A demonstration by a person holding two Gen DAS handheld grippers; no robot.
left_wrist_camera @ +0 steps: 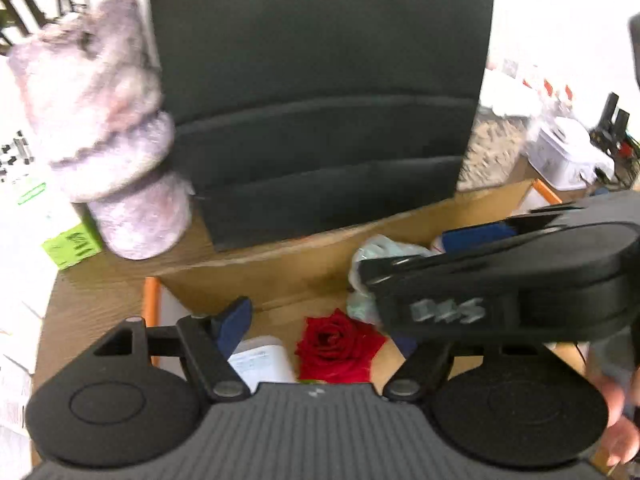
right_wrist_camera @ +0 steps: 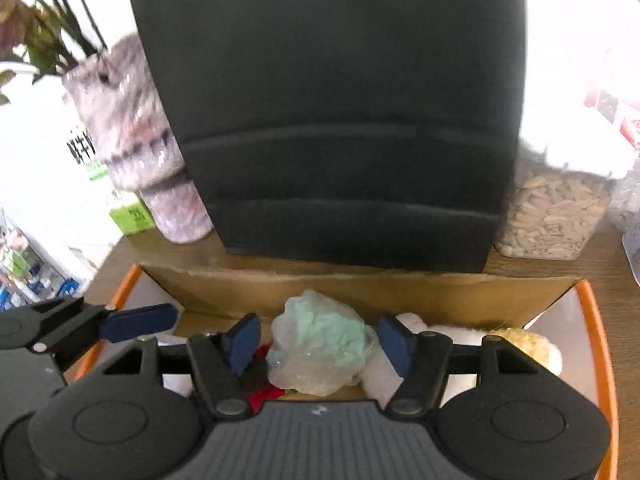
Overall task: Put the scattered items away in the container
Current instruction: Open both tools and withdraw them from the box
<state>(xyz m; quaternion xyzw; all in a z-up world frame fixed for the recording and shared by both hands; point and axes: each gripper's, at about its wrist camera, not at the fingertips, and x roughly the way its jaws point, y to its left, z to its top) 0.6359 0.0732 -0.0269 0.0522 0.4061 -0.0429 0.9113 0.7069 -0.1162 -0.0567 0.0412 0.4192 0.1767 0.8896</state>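
While both tools hover over the cardboard box (right_wrist_camera: pixel 360 292), the step in hand looks like a release, and it would go best by letting each item drop low and clear of the box's walls. At the left of the right wrist view stands a mottled purple, stepped stone-like column (right_wrist_camera: pixel 152 152), rough and glinting, beside a green-and-white carton (right_wrist_camera: pixel 128 216). In the lower left of that view the left gripper (right_wrist_camera: pixel 140 322) intrudes; in its own view its left blue pad is visible but the right one is hidden behind the other tool, so I cannot tell how its jaws stand. A red rose (left_wrist_camera: pixel 338 344), soft and layered, lies in the box just ahead of it, next to a white labelled bottle (left_wrist_camera: pixel 264 360). In the middle, the right gripper (right_wrist_camera: pixel 320 344) has its blue pads spread either side of a crumpled, translucent mint-green plastic bag (right_wrist_camera: pixel 320 348), apparently not pinching it. Behind rises a large matte black chair back (right_wrist_camera: pixel 332 100). To the right sits a clear tub of pale seeds (right_wrist_camera: pixel 556 216), and the box's orange-edged flap (right_wrist_camera: pixel 596 320).
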